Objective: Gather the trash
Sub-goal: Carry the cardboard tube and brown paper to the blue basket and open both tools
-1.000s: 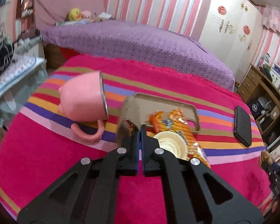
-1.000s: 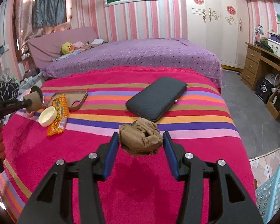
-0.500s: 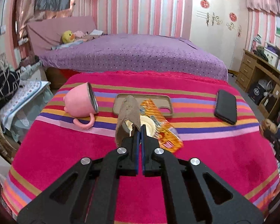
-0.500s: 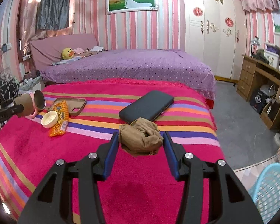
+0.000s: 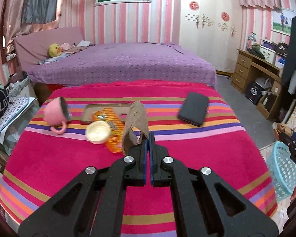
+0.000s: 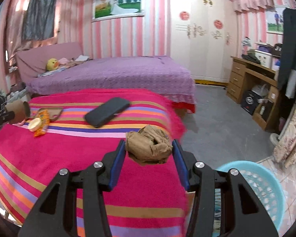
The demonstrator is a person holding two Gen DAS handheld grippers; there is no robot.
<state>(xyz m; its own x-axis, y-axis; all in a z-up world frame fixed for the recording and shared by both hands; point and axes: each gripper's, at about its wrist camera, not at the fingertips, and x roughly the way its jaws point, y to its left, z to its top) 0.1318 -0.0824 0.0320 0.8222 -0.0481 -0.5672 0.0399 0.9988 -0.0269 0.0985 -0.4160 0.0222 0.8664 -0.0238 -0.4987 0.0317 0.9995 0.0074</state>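
- Striped pink blanket [image 5: 69, 164] covers the bed beneath both grippers.
- Left gripper [image 5: 148, 138]: fingers pinched together on a cardboard tube [image 5: 136, 124].
- Right gripper [image 6: 149, 148]: fingers half apart, clamping crumpled brown paper [image 6: 150, 146].

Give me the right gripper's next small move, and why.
Probably carry it right and forward until it is over the blue basket, then open. The right gripper has its fingers clamped on the crumpled brown wad above the striped blanket, and the basket sits on the floor just past the bed's edge.
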